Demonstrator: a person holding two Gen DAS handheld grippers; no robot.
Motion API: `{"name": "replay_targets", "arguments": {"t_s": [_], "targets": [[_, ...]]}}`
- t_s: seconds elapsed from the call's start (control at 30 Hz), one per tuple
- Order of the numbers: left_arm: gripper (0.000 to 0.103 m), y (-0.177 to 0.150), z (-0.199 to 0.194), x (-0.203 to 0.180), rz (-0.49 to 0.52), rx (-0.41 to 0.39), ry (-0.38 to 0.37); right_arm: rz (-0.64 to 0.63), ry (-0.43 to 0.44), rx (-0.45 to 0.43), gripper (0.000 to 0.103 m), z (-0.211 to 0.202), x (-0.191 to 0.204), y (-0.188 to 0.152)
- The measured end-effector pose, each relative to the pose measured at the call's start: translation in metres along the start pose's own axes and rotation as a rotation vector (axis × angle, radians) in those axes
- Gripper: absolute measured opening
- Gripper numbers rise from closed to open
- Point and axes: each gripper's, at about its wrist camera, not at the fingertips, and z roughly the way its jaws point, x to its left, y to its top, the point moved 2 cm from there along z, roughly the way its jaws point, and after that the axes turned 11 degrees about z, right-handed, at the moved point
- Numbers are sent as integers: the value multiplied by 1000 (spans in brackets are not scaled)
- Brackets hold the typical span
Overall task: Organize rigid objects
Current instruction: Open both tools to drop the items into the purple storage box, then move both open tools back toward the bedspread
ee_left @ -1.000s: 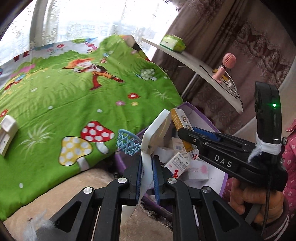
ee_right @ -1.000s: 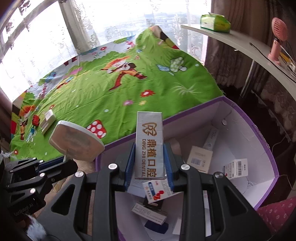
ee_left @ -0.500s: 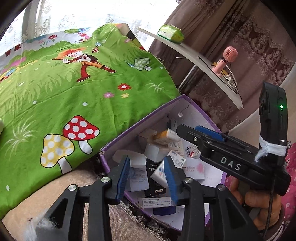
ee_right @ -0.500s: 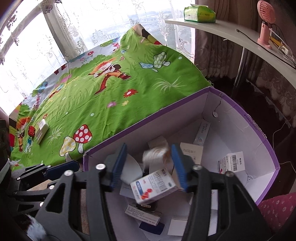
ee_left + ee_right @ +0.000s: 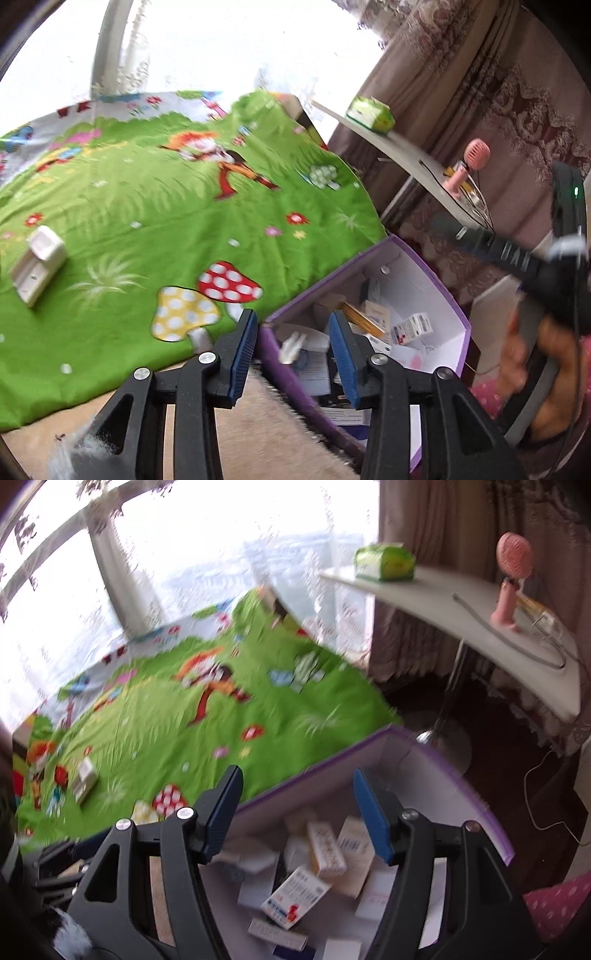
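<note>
A purple box with white inside walls (image 5: 436, 273) (image 5: 480, 812) stands at the edge of the bed and holds several small cartons. Among them are an orange-and-white carton (image 5: 360, 315) (image 5: 327, 849) and a white carton with blue and red print (image 5: 410, 328) (image 5: 295, 897). My left gripper (image 5: 291, 332) hovers over the box's near corner, its jaws opening with nothing between them. My right gripper (image 5: 297, 786) hangs above the box, jaws also opening and empty. On the green sheet a white plastic case (image 5: 38, 266) (image 5: 84, 784) lies far left.
A green cartoon bed sheet (image 5: 166, 206) spreads left of the box. A curved white table (image 5: 461, 605) at the right carries a green tissue pack (image 5: 384, 559), a pink fan (image 5: 511, 579) and cables. Curtains hang behind it. A beige rug (image 5: 258, 435) lies below.
The left gripper let go of the white flat case and the right let go of the orange-and-white carton; both now lie in the box. Both grippers opened and lifted away.
</note>
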Motion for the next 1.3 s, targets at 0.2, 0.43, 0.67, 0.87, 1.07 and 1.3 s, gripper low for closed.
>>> {"name": "replay_targets", "arguments": {"t_s": [0.2,0.43,0.67,0.87,1.07,1.3], "targets": [[46,-16,-25,28,-47,-37,46,17,-36,-103,72,-27,6,12],[46,-32,-49,65,-118,-61,119,-92,98,103,72,4,59,-52],[46,-54,-68,104,-212,-77,175,-170,167,154,76,7,104,-86],[47,-71,-83,132,-281,-88,228,-200,186,180,78,14,128,-105],[53,-86,-93,153,-347,-90,273,-259,178,215,78,22,143,-126],[57,-102,-106,176,-406,-88,324,-329,172,242,80,28,159,-139]]}}
